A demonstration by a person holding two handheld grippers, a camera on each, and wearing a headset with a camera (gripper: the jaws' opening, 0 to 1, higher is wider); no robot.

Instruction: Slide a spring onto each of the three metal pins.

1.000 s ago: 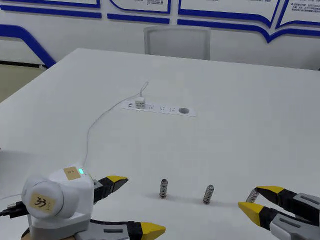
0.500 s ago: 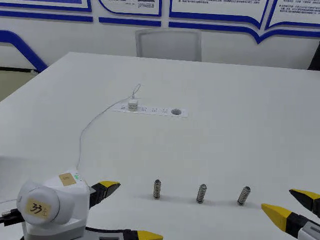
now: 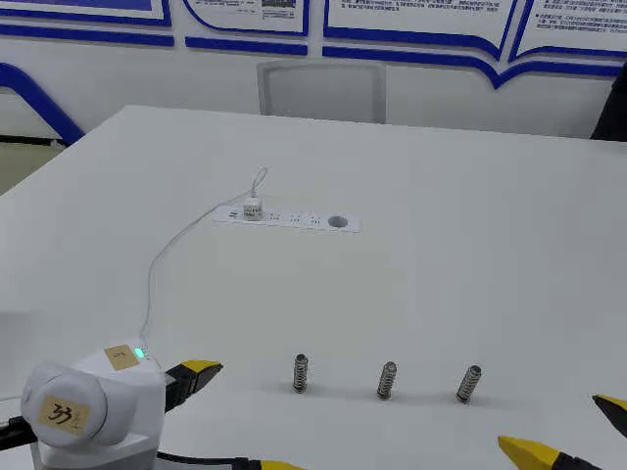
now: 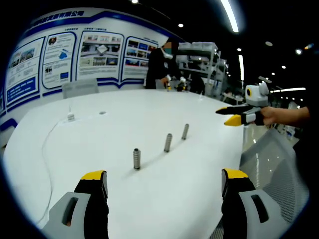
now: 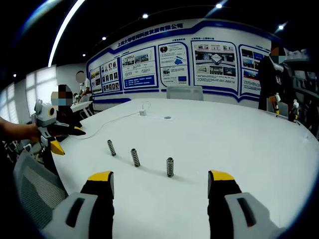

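Lower left of the head view: left gripper [image 3: 245, 418], held low and close to the body, pointing toward the right of the frame, jaws wide apart, clamped on nothing. Lower right corner: right gripper [image 3: 552, 423], cut off by the frame edge, yellow tips aimed left, jaws likewise spread and empty.

Between the two, across the lower middle of the white table [image 3: 441, 166]: three springs standing upright in an evenly spaced row. Left spring [image 3: 301, 373], middle spring [image 3: 387, 381], right spring [image 3: 469, 384], all well apart from both grippers, touched by neither. Pins inside the coils too small to make out.

At the right edge of the left gripper view: right hand [image 4: 277, 115] wrapped around the right gripper, forearm roughly level, raised beside the table's edge. At the left edge of the right gripper view: left hand [image 5: 27, 132] gripping the left gripper, likewise raised beside the table. Grippers facing each other across the row.

Further up the table in the head view: power strip [image 3: 289, 219] with a plugged-in white cable [image 3: 155, 274] trailing toward the lower left. Grey chair [image 3: 321, 91] behind the far edge.
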